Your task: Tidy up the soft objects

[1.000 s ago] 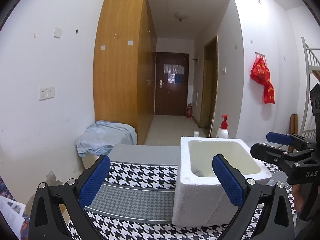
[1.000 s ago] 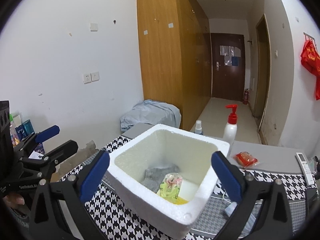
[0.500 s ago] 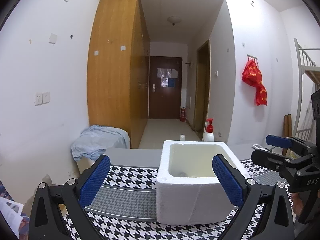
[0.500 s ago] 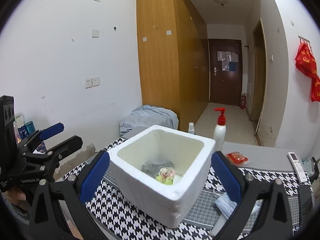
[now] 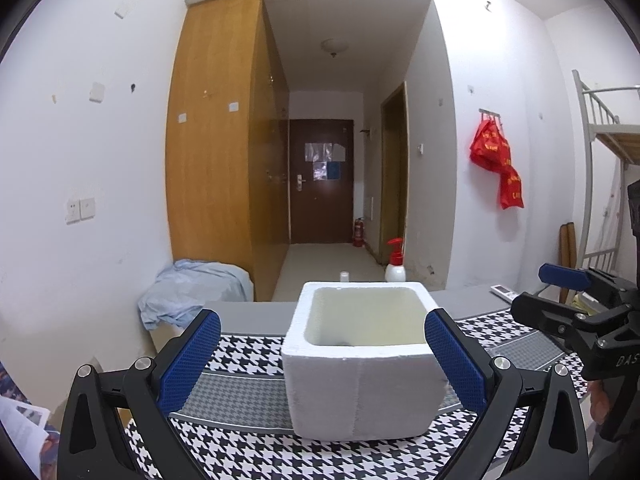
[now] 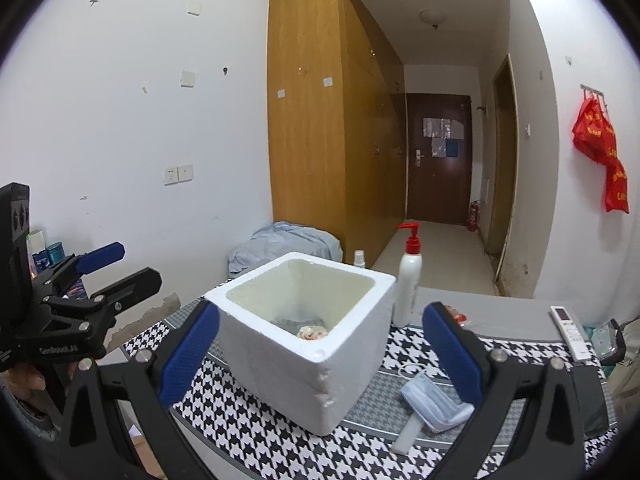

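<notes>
Left wrist view
Left claw: the left gripper (image 5: 322, 356) is spread wide and holds nothing.
Box: the white square foam box (image 5: 362, 388) stands straight ahead between the blue pads, apart from both, on the black-and-white houndstooth table cover (image 5: 244, 354).
Box contents: only a dark scrap shows at the bottom edge; the rest is hidden by the near wall.
Other claw: the right gripper (image 5: 560, 296) hovers to the right of the box, apparently wide, nothing in it.
Behind the box: a white pump bottle with red top (image 5: 395, 266).

Right wrist view
Right claw: spread wide, empty, box ahead and slightly left between its pads.
Done so far: a grey soft piece (image 6: 290, 323) and a pale crinkled packet (image 6: 314, 331) lie inside the box.
Left to do, by my judgement: the light blue face mask (image 6: 434, 402) lies just ahead near the right pad; a red wrapped packet (image 6: 456, 314) sits beyond it.
In the way: a white flat strip (image 6: 408, 434) lies against the mask; a white remote control (image 6: 572, 332) lies further right; the pump bottle stands close to the box's far right side.
</notes>
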{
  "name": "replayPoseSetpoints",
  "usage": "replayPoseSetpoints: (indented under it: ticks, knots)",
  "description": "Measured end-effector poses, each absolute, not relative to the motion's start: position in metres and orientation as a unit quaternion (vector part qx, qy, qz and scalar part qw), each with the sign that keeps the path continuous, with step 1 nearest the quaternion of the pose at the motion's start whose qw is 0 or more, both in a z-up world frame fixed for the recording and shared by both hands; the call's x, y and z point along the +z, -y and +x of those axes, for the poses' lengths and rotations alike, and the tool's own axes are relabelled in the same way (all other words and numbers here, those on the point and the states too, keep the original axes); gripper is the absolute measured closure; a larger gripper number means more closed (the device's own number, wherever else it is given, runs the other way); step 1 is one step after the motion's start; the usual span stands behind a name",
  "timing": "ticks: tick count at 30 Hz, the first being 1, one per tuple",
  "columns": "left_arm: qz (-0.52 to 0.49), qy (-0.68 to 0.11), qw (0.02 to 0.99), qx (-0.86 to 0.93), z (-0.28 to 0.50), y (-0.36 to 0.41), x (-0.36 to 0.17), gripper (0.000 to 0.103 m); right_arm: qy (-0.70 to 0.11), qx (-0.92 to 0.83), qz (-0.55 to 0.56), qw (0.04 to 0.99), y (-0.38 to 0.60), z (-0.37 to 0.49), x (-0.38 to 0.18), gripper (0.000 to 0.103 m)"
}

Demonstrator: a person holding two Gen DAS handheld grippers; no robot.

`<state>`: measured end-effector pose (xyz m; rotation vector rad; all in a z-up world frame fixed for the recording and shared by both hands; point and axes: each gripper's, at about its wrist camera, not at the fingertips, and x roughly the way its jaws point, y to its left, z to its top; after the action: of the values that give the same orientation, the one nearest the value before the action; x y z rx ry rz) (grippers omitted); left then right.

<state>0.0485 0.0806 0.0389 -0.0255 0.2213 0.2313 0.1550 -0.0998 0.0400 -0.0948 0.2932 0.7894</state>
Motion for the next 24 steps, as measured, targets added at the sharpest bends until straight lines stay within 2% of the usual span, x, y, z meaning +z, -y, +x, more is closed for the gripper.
replayPoseSetpoints:
  ticks: [24]
  knots:
    - [-0.028,-0.098,0.99,0.098,0.039,-0.071,0.006,0.001,-0.137,0.352,-0.038,0.925,0.13,0.145,0.003,0.0]
